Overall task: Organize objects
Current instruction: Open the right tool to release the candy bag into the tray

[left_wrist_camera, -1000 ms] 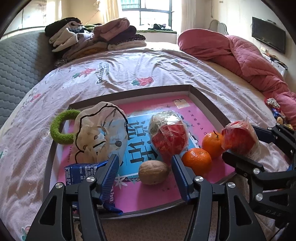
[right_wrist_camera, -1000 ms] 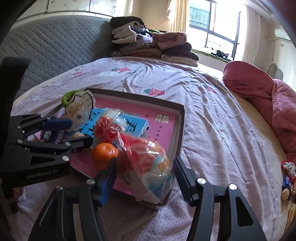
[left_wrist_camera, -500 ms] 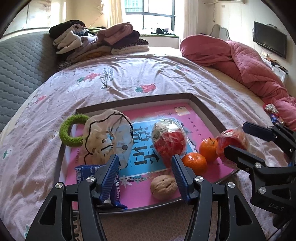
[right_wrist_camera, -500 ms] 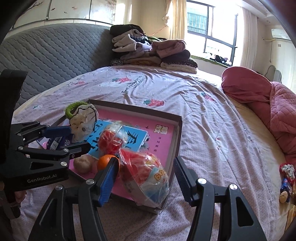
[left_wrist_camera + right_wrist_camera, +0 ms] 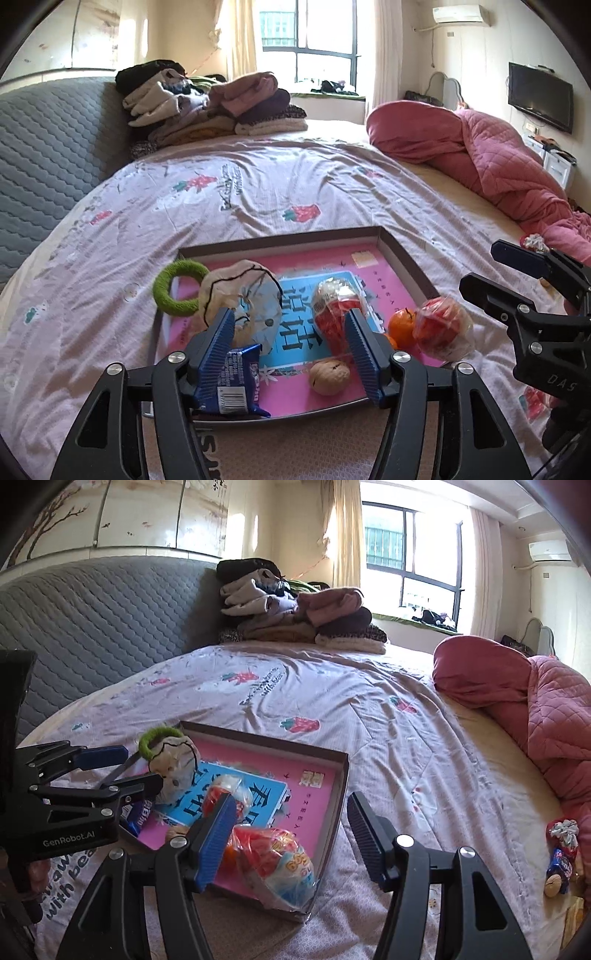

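Observation:
A shallow tray with a pink floor lies on the bed. In it are a green ring, a cartoon-printed pouch, a blue snack packet, a walnut, a red bagged snack and oranges. A second red bagged snack rests on the tray's near right corner. My left gripper hovers above the tray's near edge, its jaws opening and holding nothing. My right gripper hangs over that corner with its jaws opening. The bagged snack lies below its left finger, free of the pads.
Folded clothes are stacked at the far side against the grey quilted headboard. A pink quilt is bunched along the right. Small wrapped items lie at the bed's right edge. A flowered sheet stretches beyond the tray.
Both grippers have risen and drawn back from the tray, so its contents look smaller. The second bagged snack, earlier between the right fingers, now lies low on the tray corner.

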Tool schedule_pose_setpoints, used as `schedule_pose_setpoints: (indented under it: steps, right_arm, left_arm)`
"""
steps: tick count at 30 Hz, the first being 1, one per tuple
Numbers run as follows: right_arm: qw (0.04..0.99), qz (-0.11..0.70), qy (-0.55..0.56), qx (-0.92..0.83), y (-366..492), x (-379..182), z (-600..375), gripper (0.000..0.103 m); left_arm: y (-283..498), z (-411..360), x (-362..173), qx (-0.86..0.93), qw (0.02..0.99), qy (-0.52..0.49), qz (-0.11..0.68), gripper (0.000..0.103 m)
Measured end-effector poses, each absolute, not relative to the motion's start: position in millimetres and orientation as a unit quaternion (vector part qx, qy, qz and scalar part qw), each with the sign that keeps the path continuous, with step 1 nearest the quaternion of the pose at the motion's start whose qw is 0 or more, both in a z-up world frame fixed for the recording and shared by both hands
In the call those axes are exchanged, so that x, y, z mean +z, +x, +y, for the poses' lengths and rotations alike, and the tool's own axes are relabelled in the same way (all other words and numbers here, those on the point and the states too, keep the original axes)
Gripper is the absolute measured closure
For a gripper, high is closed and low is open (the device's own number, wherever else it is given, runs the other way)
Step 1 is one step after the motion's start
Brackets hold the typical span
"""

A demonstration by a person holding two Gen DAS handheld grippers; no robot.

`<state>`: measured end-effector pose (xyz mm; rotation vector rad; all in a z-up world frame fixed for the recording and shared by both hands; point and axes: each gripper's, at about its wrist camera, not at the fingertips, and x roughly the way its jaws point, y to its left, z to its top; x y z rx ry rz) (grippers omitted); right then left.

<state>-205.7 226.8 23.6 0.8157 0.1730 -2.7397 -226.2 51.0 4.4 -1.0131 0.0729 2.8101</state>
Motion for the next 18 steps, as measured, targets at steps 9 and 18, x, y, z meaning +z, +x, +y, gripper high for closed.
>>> schedule_pose_setpoints:
  steps: [9,18]
  right_arm:
    - [0.150,0.049,0.274,-0.949,-199,32,219,0.040]
    - [0.162,0.033,0.259,-0.952,-188,46,208,0.039]
  left_arm:
    - [-218,43,20,0.943,0.062,-0.326,0.020,0.032]
    - [-206,23,36,0.949,0.032,-0.313,0.000,0.028]
